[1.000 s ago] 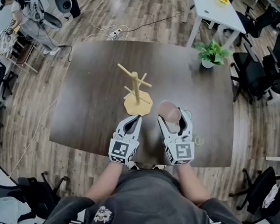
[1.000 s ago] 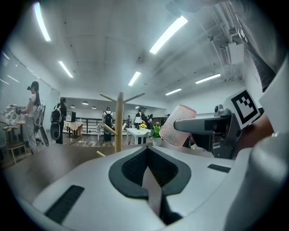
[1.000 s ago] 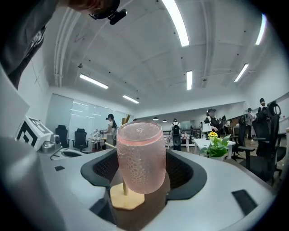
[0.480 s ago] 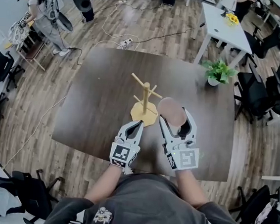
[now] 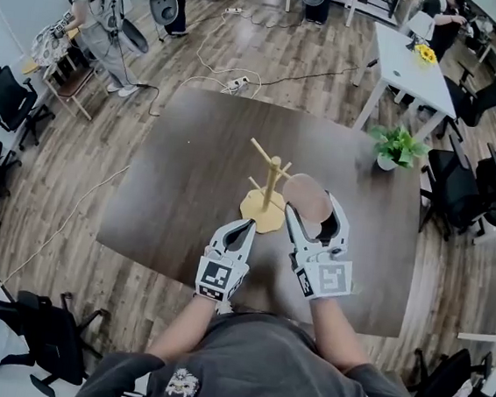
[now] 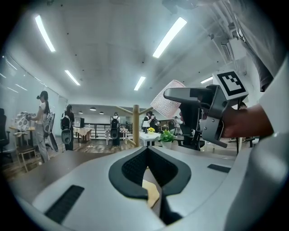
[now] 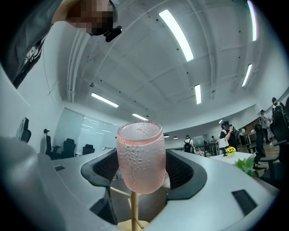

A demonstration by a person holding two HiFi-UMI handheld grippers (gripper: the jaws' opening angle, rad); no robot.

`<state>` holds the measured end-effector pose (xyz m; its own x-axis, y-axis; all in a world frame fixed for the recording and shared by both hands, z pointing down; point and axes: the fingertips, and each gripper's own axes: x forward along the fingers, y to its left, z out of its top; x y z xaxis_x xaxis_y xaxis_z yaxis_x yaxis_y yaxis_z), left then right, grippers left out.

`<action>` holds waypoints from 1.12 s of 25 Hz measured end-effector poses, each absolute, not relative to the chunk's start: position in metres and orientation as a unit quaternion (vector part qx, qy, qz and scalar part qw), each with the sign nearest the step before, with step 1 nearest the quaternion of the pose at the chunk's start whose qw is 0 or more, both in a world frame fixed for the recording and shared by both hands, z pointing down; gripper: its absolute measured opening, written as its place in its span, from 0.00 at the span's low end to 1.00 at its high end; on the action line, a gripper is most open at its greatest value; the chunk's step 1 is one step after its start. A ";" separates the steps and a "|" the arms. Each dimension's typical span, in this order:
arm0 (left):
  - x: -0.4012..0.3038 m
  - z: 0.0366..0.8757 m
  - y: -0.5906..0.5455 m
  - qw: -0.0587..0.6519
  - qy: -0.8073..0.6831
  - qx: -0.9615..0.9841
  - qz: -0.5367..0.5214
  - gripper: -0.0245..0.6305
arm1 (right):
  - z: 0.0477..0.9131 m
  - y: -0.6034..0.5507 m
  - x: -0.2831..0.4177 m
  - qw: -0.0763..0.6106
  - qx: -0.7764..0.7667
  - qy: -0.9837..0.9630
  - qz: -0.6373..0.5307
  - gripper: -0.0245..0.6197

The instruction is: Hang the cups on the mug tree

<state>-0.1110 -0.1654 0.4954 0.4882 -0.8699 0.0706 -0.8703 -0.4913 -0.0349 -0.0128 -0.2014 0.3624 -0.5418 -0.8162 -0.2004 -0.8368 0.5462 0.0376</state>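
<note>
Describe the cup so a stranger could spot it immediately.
Find the dark table in the room's middle, where a pale wooden mug tree stands. Just right of the tree, the right tool holds the cup off the table. It is translucent pink with a dimpled surface, the only cup in sight.

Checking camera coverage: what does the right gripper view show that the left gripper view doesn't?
Only right gripper view: the pink cup clamped between the right gripper's tongs, dimples close up. Only left gripper view: the left gripper's shut, empty tongs, and the right gripper from outside. Both: the cup and the mug tree.
</note>
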 end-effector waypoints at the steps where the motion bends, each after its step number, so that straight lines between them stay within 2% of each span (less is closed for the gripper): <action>1: -0.114 0.497 -0.164 0.004 -0.506 0.861 0.041 0.05 | 0.365 -0.202 -0.015 0.079 -0.471 0.876 0.064 0.57; 28: -0.141 0.502 -0.162 0.007 -0.532 0.845 0.047 0.05 | 0.399 -0.230 -0.039 0.087 -0.442 0.893 -0.012 0.57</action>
<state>-0.1412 -0.1616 0.5018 0.4298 -0.8987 0.0873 -0.9000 -0.4341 -0.0383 -0.0394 -0.2304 0.3986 -0.5945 -0.7910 -0.1446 -0.7867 0.6093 -0.0988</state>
